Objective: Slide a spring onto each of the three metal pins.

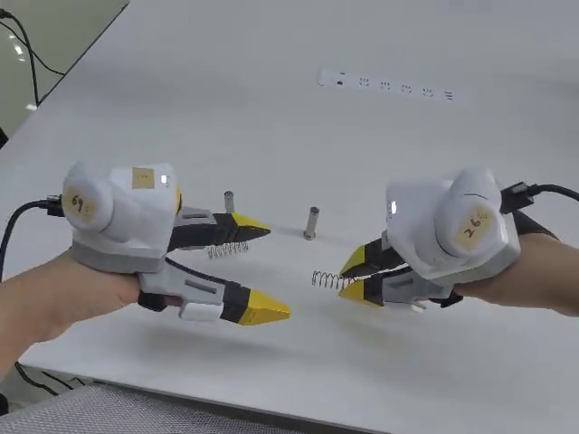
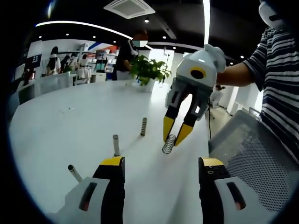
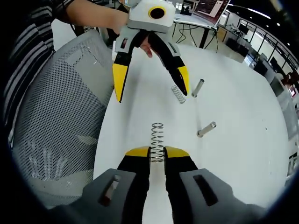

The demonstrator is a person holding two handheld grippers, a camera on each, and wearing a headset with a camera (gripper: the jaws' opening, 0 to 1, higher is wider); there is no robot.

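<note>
- The right gripper [image 1: 348,278] [image 3: 157,151] is clamping one end of a spring [image 1: 327,279] [image 3: 157,140] between its closed yellow tips.
- The rest of that coil is sticking out past the tips, pointing toward the left gripper [image 1: 276,271] [image 2: 162,161].
- The left gripper is standing wide open, with nothing between its jaws. In the right gripper view [image 3: 150,84] its two tips are spreading well apart.
- A second spring [image 1: 227,250] [image 3: 177,94] is lying flat on the white table [image 1: 271,117], just beside the tip of the left gripper's farther jaw. Whether they are touching cannot be told.
- A first pin [image 1: 311,223] [image 3: 205,129] is standing upright on the table between the two grippers, bare, set back from the held spring.
- A second pin [image 1: 229,201] [image 3: 198,87] is standing upright behind the left gripper, near the loose spring, also bare.
- In the left gripper view a third pin [image 2: 144,126] is standing farther off, left of the right gripper [image 2: 176,134]. It looks ribbed, but it is too small to tell if a coil is sitting on it.
- A power strip [image 1: 393,88] is lying at the far side of the table.
- A grey mesh chair [image 3: 60,107] is sitting at the table edge.
</note>
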